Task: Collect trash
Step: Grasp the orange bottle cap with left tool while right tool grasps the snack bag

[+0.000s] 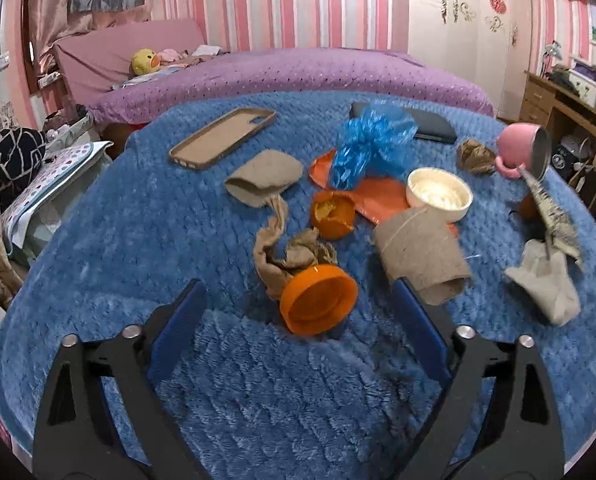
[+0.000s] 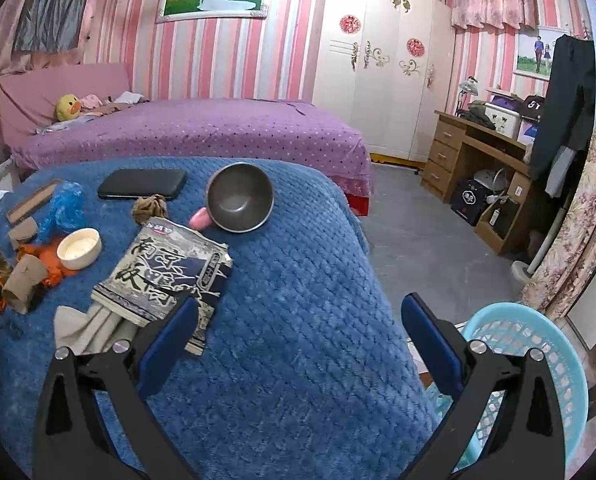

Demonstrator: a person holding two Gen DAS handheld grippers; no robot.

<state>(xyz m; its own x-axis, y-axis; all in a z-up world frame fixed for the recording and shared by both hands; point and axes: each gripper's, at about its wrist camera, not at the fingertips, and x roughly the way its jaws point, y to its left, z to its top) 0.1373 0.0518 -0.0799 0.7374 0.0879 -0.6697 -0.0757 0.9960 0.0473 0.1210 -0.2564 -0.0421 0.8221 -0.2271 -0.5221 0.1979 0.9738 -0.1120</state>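
While your left gripper [image 1: 298,300] stood spread over the blue fleece blanket [image 1: 97,240], the round orange plastic cap [image 1: 318,300] lay between its fingers, unpinched; your right gripper [image 2: 298,320] gaped, holding nothing.

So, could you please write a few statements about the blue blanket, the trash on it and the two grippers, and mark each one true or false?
1. The left gripper holds the orange cap. False: its jaws stand open, the cap between them, untouched.
2. The pink cup lies on its side. True.
3. The light blue basket sits on the blue blanket. False: it stands on the floor beside it.
4. The right gripper is open and empty. True.
5. The white tub is near the blue plastic wrapper. True.
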